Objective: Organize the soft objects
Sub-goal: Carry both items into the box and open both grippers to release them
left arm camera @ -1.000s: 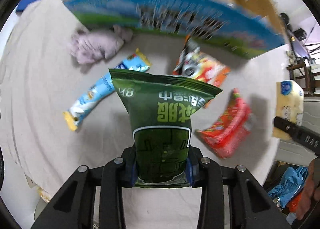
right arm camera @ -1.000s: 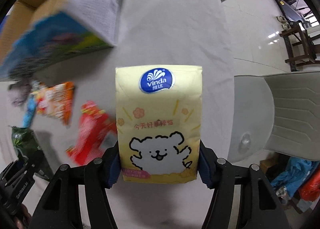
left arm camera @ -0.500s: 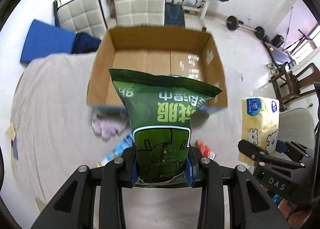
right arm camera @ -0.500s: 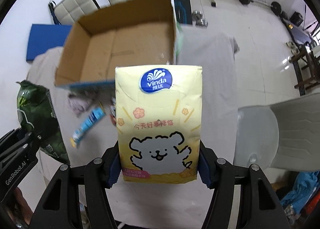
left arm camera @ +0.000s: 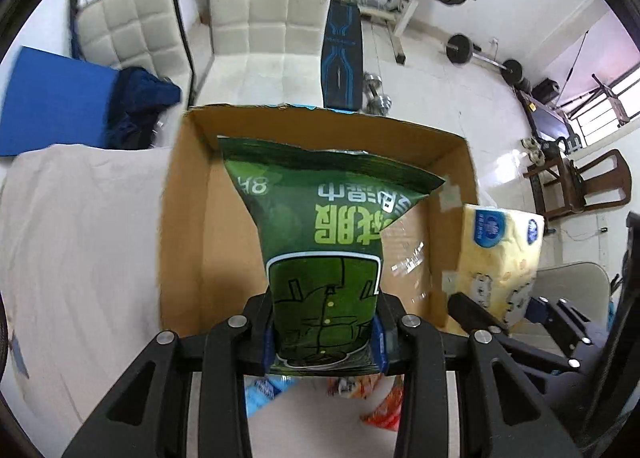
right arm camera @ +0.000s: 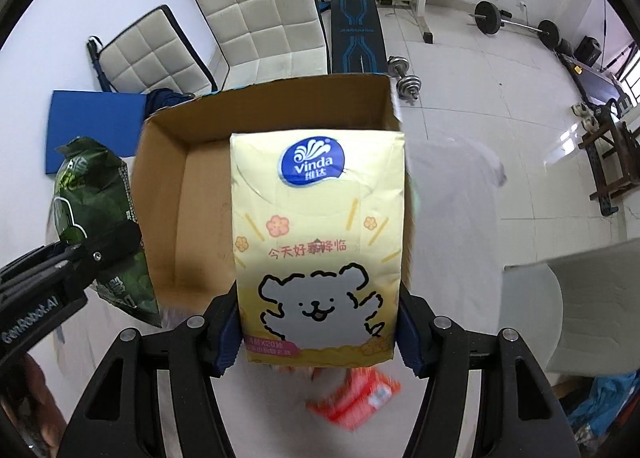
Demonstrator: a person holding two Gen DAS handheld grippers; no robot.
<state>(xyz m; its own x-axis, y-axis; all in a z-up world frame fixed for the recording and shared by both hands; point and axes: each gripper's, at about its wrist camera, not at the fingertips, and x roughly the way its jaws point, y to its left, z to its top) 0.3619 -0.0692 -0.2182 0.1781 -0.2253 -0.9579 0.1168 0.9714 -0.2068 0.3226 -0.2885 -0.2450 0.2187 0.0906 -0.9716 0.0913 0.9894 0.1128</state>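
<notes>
My left gripper (left arm camera: 324,334) is shut on a green snack bag (left arm camera: 324,242) and holds it upright over the near edge of an open cardboard box (left arm camera: 184,218). My right gripper (right arm camera: 320,338) is shut on a yellow Vinda tissue pack (right arm camera: 320,242), held over the same box (right arm camera: 168,186) toward its right side. The tissue pack also shows in the left wrist view (left arm camera: 500,258), and the green bag in the right wrist view (right arm camera: 100,218). The box looks empty inside.
The box stands on a table with a pale cloth (left arm camera: 80,238). A red packet (right arm camera: 356,398) and a blue packet (left arm camera: 264,390) lie on the cloth below the grippers. White padded chairs (left arm camera: 268,18) and gym weights stand beyond the table.
Both grippers have moved forward and up with their loads, from above the loose packets on the cloth to over the box. The box now fills the middle of both views.
</notes>
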